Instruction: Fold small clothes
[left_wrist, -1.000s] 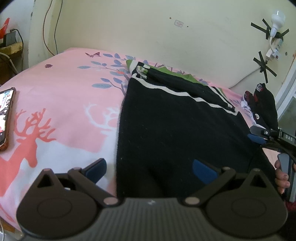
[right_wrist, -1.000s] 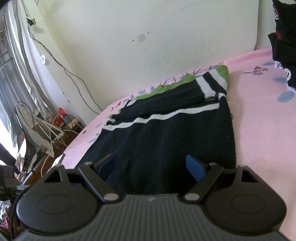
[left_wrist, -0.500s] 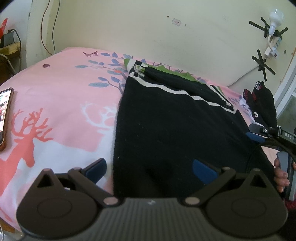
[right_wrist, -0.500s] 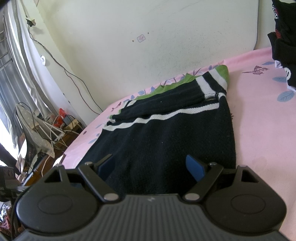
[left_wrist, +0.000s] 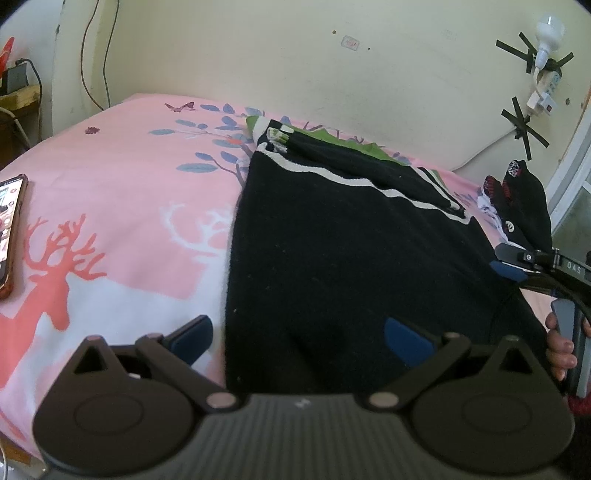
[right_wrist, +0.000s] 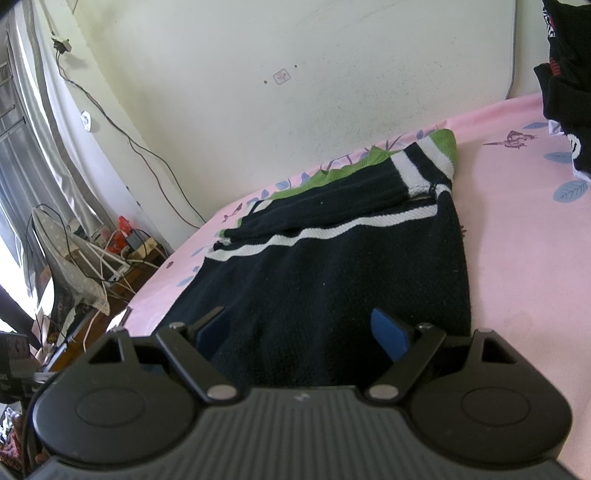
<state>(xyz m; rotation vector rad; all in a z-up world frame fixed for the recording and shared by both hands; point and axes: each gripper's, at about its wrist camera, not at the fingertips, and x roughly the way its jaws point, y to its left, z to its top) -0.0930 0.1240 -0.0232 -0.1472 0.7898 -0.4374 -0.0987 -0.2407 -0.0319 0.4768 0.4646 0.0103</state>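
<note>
**Both grippers spread wide at the near hem of a black sweater**

The left gripper (left_wrist: 297, 334) has its two blue-padded fingers well apart at the near left corner of a black knit sweater (left_wrist: 351, 251). Its left pad (left_wrist: 192, 334) sits over the pink bedsheet (left_wrist: 122, 192) just beside the sweater's left edge, and its right pad (left_wrist: 406, 338) is over the black knit. Nothing is clamped between them. The right gripper (right_wrist: 299, 328) is likewise spread, both of its pads over the dark fabric near the sweater's near right edge; whether they touch the cloth cannot be told. In the left wrist view that same right gripper (left_wrist: 511, 266) shows at the far right edge, with a hand (left_wrist: 561, 343) wrapped around its grip.

The sweater lies flat on the bed, running from the near edge away toward the cream wall (left_wrist: 332, 81). A white stripe crosses it near the far end, a sleeve with white and green bands is folded across beyond the stripe, and a strip of green shows along the far side. A phone (left_wrist: 11, 229) lies on the sheet well to the left. A pile of dark clothes (left_wrist: 524, 203) sits at the far right of the bed.
</note>
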